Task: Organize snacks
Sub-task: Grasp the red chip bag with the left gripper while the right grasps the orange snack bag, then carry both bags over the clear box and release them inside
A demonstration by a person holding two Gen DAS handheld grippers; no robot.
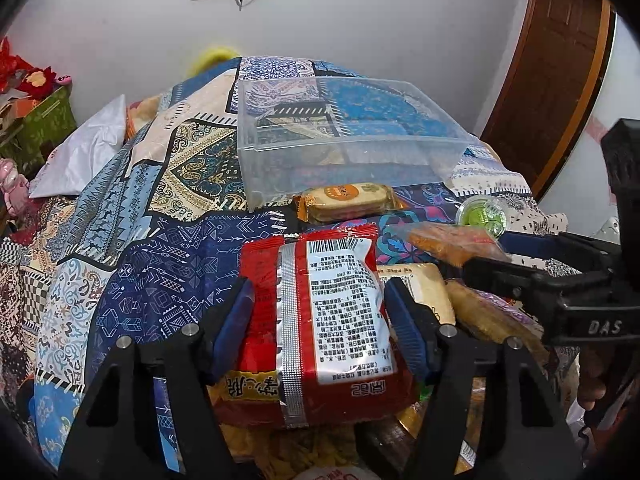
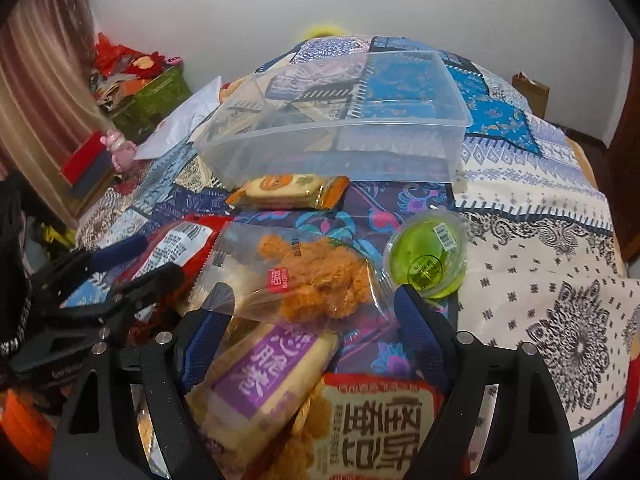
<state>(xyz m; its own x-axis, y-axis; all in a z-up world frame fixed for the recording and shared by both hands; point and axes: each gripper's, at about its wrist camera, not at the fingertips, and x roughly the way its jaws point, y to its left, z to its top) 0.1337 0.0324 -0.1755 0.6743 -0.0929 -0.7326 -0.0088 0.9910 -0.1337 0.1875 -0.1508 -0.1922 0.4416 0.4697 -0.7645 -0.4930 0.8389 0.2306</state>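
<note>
A red snack bag (image 1: 316, 320) lies back side up on a pile of snacks, and my left gripper (image 1: 318, 312) is shut on it, one blue pad against each long side. My right gripper (image 2: 316, 312) is open over a clear packet of floss pastry (image 2: 304, 268) and a purple-labelled bread (image 2: 260, 380); its right pad stands apart from both. A green jelly cup (image 2: 426, 256) sits just past that pad. Further back lie an orange-wrapped biscuit (image 2: 288, 190) and an empty clear plastic box (image 2: 332, 132). Each gripper also shows in the other's view: right gripper (image 1: 492, 256), left gripper (image 2: 132, 260).
A patchwork patterned cloth (image 1: 168, 272) covers the surface. A white bag (image 1: 80, 160) and a green box (image 1: 48, 120) with red things lie at the far left. A brown door (image 1: 560, 80) stands at the right. A red-and-tan packet (image 2: 376, 432) lies under my right gripper.
</note>
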